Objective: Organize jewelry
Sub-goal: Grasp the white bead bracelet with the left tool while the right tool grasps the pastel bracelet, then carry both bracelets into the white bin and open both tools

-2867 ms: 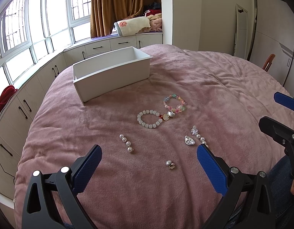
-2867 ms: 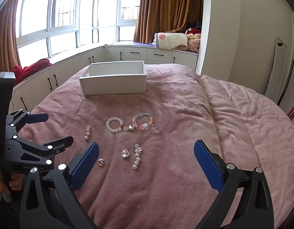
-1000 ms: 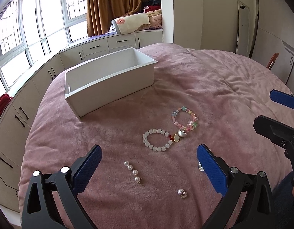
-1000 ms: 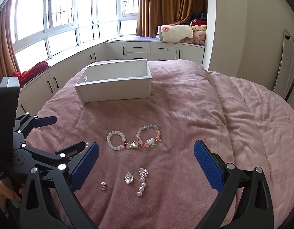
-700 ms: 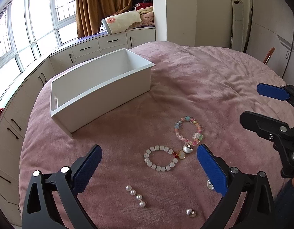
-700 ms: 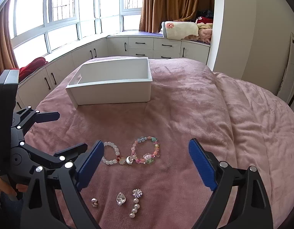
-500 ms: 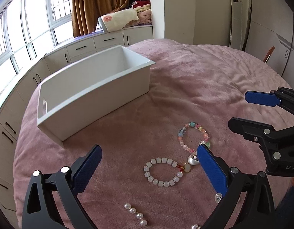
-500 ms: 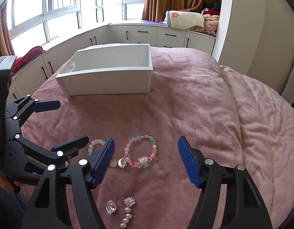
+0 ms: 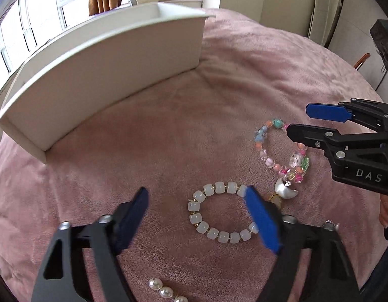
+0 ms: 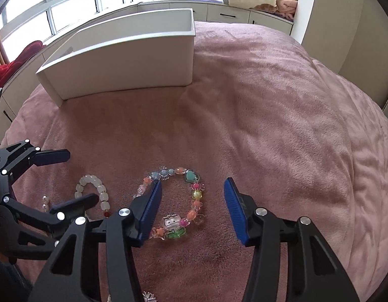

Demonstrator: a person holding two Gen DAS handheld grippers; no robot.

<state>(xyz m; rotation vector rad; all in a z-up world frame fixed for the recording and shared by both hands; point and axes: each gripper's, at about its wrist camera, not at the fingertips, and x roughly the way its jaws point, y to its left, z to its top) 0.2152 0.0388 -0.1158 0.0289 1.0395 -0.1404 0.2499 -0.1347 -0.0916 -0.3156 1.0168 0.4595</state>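
A white bead bracelet [image 9: 220, 214] lies on the pink blanket. My left gripper [image 9: 196, 216] is open low over it, its right finger over the bracelet's right side. A colourful bead bracelet [image 10: 180, 202] lies just right of it, also in the left wrist view [image 9: 282, 151]. My right gripper [image 10: 191, 211] is open and straddles the colourful bracelet's right half. The white bracelet [image 10: 93, 191] shows partly in the right wrist view behind the left gripper [image 10: 65, 178]. A white open box [image 9: 100, 63] stands beyond, also in the right wrist view [image 10: 123, 58].
A pearl strand [image 9: 166, 292] lies at the near edge. A silver charm [image 9: 286, 191] sits between the bracelets. A small flower piece [image 10: 148, 297] peeks at the bottom. Cabinets and windows lie beyond the bed's far edge.
Both grippers have moved forward and down toward the bracelets and narrowed their jaws. The box now looms closer.
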